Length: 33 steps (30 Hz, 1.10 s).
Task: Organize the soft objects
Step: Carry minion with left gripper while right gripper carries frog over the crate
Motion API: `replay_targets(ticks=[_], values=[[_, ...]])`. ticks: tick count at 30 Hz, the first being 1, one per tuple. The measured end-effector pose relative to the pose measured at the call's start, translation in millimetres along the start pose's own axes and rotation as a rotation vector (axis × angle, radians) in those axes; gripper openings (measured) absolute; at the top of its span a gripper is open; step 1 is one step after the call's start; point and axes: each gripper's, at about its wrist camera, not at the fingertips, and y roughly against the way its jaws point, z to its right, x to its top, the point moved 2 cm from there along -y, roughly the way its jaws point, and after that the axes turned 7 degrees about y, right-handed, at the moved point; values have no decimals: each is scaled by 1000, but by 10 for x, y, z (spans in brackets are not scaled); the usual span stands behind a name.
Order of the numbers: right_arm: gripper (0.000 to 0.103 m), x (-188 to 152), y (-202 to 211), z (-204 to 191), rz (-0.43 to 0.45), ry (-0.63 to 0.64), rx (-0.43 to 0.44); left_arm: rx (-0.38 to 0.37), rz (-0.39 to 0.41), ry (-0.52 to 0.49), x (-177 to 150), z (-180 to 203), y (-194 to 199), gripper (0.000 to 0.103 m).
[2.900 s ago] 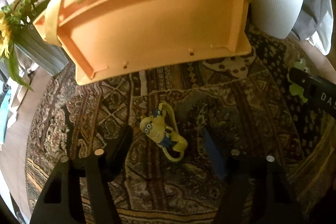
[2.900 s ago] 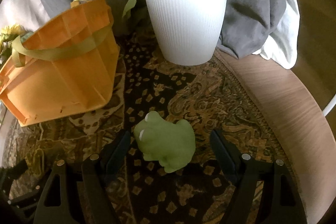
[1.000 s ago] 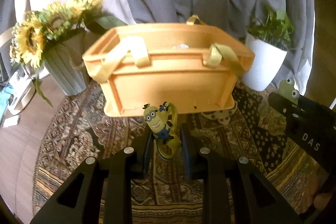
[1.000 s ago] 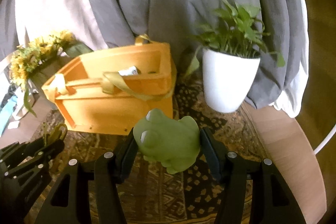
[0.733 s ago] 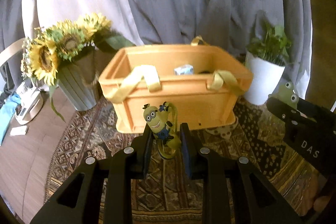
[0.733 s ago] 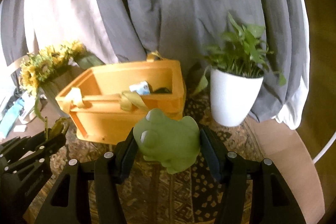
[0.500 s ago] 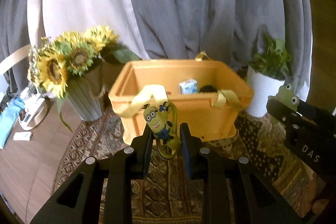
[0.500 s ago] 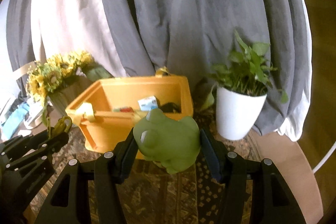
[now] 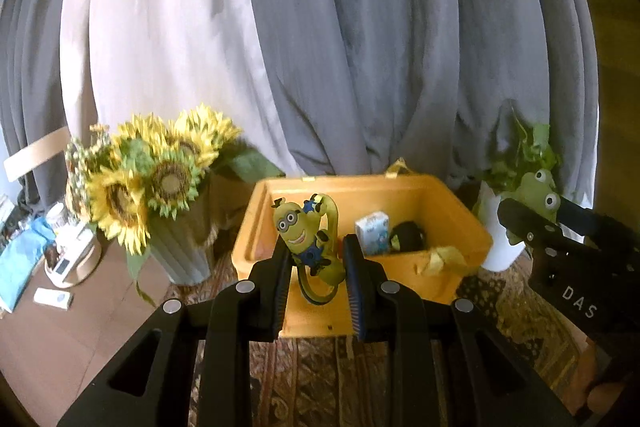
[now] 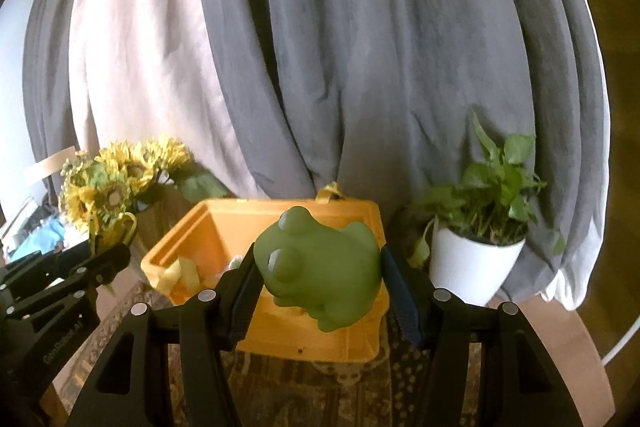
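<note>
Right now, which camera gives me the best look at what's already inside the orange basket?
The left wrist view. It looks down into the orange basket, showing a small white-and-blue pack and a dark item. In the right wrist view the green frog toy held in the right tool blocks most of the interior.

We see our left gripper (image 9: 316, 279) clamped on a yellow cartoon toy (image 9: 308, 235), with the orange basket (image 9: 460, 223) behind it.

Grey and white curtains (image 9: 360, 47) hang behind a round wooden table (image 10: 568, 351) spread with a patterned cloth (image 9: 312, 379).
</note>
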Motion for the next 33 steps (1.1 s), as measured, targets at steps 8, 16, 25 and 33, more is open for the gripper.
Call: replay_targets(ticks=[8,16,25,33], values=[[60,213,-201,21,25,4,1,9,46,2,229,-33,-148,26],[60,347,-462,18,19,23,9,13,28,17,352,-59,-440,26],[60,396,-956,36,-57,39,14,53,-13,-16,416,-40,-888,26],[60,345,-1418,56,-169,39,52,46,-121,-34,377,-14,-1346,26]])
